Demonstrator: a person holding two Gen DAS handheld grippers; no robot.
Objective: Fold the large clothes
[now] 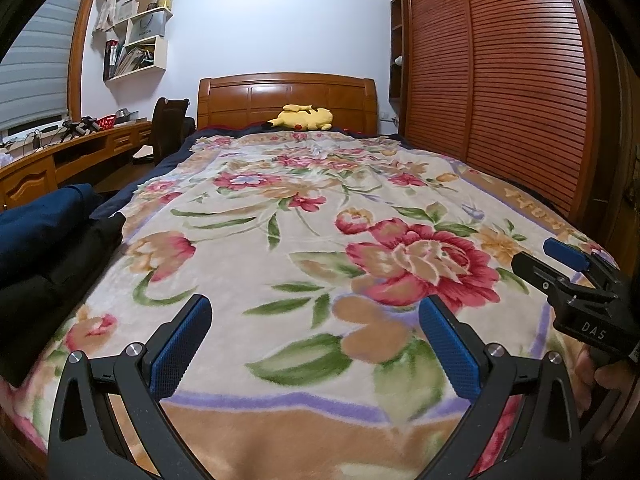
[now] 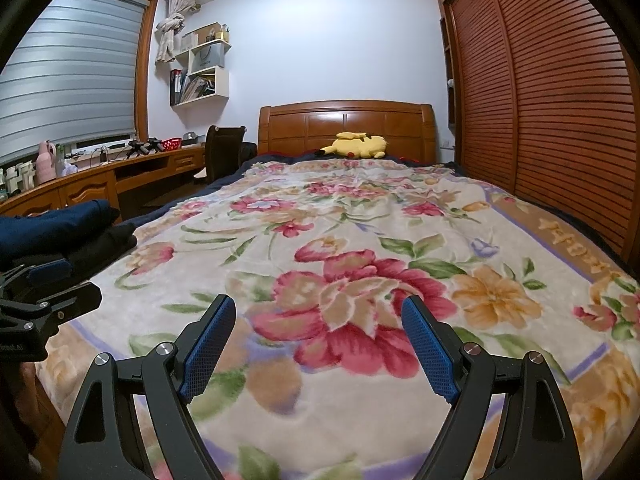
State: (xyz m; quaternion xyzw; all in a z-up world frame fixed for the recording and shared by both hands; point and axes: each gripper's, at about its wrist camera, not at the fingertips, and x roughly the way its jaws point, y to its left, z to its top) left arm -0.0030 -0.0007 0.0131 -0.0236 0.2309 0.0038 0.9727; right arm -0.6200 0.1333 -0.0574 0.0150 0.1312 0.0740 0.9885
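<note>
A pile of dark clothes lies at the bed's left edge: a navy garment [image 1: 44, 216] [image 2: 60, 220] on top of a black one [image 1: 60, 268] [image 2: 104, 244]. Both look folded. My left gripper [image 1: 315, 302] hovers open over the floral blanket [image 1: 280, 220], with nothing between its blue pads; the pile is to its left. My right gripper [image 2: 318, 302] is open too and empty above the blanket [image 2: 360, 220]. Each gripper shows in the other's view: the right one [image 1: 540, 260] at the right edge, the left one [image 2: 68, 280] at the left edge beside the pile.
A yellow plush toy [image 1: 302, 117] lies by the wooden headboard [image 1: 288, 92]. Louvred wardrobe doors [image 1: 500, 80] run along the bed's right side. A wooden desk [image 2: 100, 176] and a dark chair [image 2: 222, 148] stand to the left, under a window blind and wall shelves [image 2: 200, 68].
</note>
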